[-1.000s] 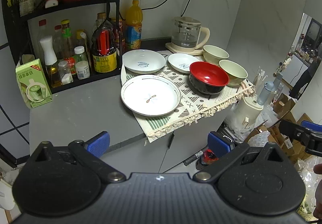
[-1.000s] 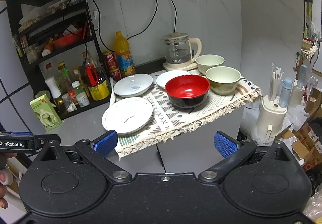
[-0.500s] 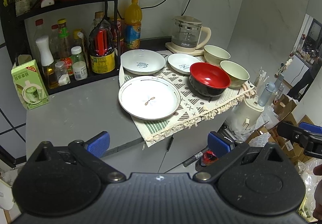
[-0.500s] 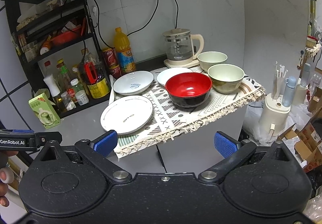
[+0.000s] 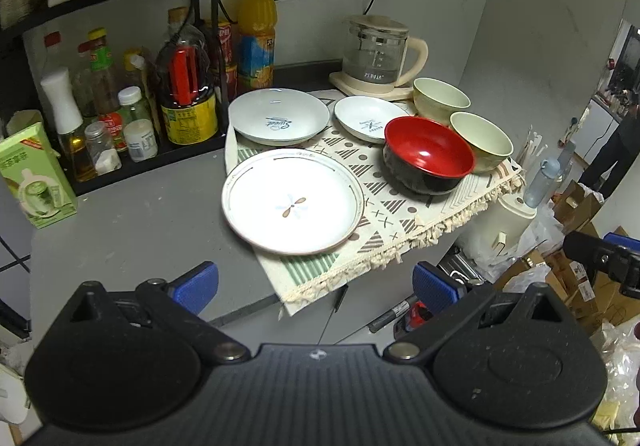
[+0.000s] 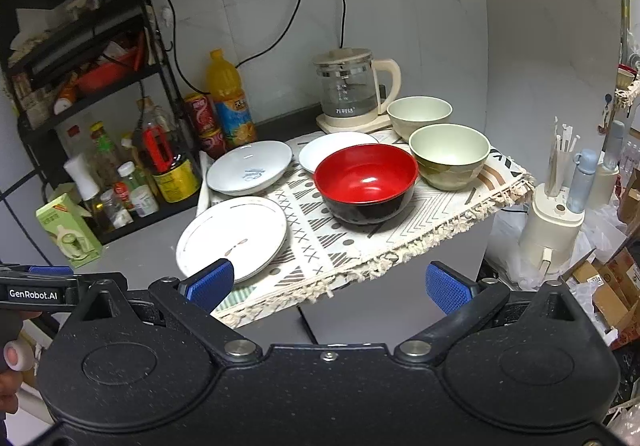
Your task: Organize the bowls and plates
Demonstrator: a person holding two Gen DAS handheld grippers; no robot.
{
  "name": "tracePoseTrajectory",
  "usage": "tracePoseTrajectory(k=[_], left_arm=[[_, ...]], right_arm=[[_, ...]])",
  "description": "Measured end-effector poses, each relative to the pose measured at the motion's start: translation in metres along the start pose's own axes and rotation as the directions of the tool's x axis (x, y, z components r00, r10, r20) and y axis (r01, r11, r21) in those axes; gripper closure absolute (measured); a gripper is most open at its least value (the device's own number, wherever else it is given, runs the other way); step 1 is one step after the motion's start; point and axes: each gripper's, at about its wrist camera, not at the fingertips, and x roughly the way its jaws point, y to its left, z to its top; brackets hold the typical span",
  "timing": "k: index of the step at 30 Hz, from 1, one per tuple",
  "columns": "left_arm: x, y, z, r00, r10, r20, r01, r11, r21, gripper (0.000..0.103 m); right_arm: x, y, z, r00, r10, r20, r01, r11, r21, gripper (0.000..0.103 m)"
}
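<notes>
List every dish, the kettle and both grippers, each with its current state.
Large plate: empty, flat on the mat.
Middle plate: empty, unstacked.
Small plate: empty, unstacked.
Red bowl: upright, empty.
Near green bowl: upright, empty.
Far green bowl: upright, empty.
Glass kettle: lid on, on its base.
Left gripper: open, empty.
Right gripper: open, empty.

Your red bowl (image 6: pixel 366 181) hides the near edge of the small plate (image 6: pixel 332 149) behind it. Rack (image 5: pixel 60 5) runs off the frame's left edge; bottle labels (image 5: pixel 102 57) there are too small to read.
</notes>
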Motion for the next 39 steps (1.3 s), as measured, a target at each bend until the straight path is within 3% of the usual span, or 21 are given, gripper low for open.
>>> tracePoseTrajectory(k=[11, 22, 27, 34, 39], left_arm=[[0.071, -0.006, 0.038, 0.999, -0.02, -0.047, 0.018, 0.999, -0.027, 0.001], [0.139, -0.027, 0.088, 0.987, -0.115, -0.112, 0.113, 0.993, -0.024, 0.001], [0.155, -0.042, 0.105, 0.984, -0.15, -0.095, 0.149, 0.989, -0.018, 0.001], [0.174, -0.068, 0.125, 0.972, -0.199, -0.122, 0.204, 0.979, 0.028, 0.001], [0.19, -0.088, 0.137, 0.951, -0.257, -0.171, 0.268, 0.962, 0.047, 0.001]], right_arm=[[0.057, -0.024, 0.028, 1.0, -0.005, -0.015, 0.005, 1.0, -0.02, 0.0], [0.106, -0.045, 0.061, 1.0, -0.012, -0.02, 0.012, 1.0, 0.0, 0.0], [0.121, -0.046, 0.073, 0.999, -0.032, 0.003, 0.032, 0.999, -0.024, 0.0], [0.134, -0.067, 0.088, 0.995, -0.101, 0.018, 0.1, 0.994, 0.036, 0.0], [0.145, -0.09, 0.096, 0.991, -0.132, 0.009, 0.131, 0.988, 0.082, 0.0]])
